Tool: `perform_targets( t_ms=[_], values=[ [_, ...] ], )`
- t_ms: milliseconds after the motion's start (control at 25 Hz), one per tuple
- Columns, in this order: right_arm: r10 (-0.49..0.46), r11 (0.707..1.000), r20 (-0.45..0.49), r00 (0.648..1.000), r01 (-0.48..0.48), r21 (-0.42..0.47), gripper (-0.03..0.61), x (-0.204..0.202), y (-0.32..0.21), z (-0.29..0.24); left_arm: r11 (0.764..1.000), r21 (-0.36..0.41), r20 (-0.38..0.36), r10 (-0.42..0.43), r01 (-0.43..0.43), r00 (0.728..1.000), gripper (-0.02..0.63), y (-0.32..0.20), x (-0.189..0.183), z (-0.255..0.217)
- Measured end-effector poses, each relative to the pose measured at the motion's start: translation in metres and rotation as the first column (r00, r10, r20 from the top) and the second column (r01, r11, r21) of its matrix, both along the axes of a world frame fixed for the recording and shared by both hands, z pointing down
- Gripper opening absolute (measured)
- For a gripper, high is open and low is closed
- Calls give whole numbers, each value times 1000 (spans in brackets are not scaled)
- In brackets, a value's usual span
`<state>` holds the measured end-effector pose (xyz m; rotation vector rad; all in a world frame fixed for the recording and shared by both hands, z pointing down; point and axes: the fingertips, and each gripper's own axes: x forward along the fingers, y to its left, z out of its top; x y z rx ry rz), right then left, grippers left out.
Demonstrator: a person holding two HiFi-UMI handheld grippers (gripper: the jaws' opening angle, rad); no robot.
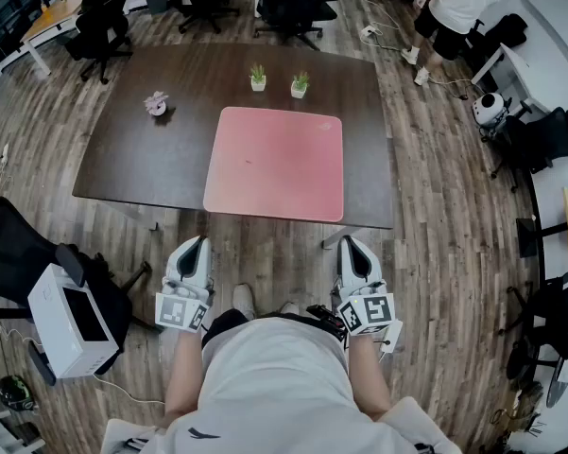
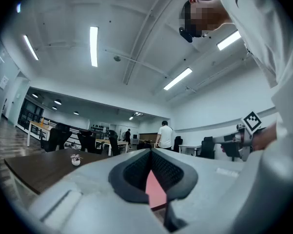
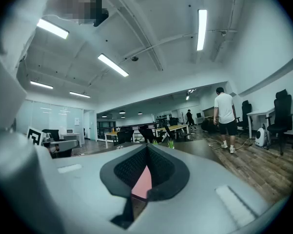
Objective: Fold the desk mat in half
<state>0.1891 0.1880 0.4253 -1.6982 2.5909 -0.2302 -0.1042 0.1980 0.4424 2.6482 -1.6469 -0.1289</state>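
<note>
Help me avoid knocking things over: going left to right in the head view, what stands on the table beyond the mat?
Pink flower pot → left green potted plant → right green potted plant.

The left gripper (image 2: pixel 150 151), jaws together and empty, faces the pink desk mat (image 2: pixel 155 190).

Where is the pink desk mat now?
Head view: the pink desk mat lies flat at the near edge of the dark table, right of centre, before two potted plants.
</note>
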Motion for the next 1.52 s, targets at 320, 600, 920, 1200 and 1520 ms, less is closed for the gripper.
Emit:
perform_targets(
  t_ms=[320,600,920,1200,1520],
  values=[
    [6,1000,8,1000,-6,0,-2,-2,-3,-2,1000,4,-6,0,0,1000,5,-4,-4,-2],
    [14,1000,27,1000,-14,18,0,-6,-4,-3,1000,1,-14,6,-6,1000,5,-9,-8,1],
    [29,999,12,999,-30,14,0,-15,-11,-3,1000,-7,-24,18,-19,1000,5,-19,-18,3],
    [53,999,-4,999,-53,1,0,-27,-32,-2,999,-16,-31,35,-36,999,5,-44,-36,5],
    [108,994,-62,992,-107,19,0,-39,-72,-11,997,-17,-40,77,-78,996,5,-87,-65,2]
  ],
)
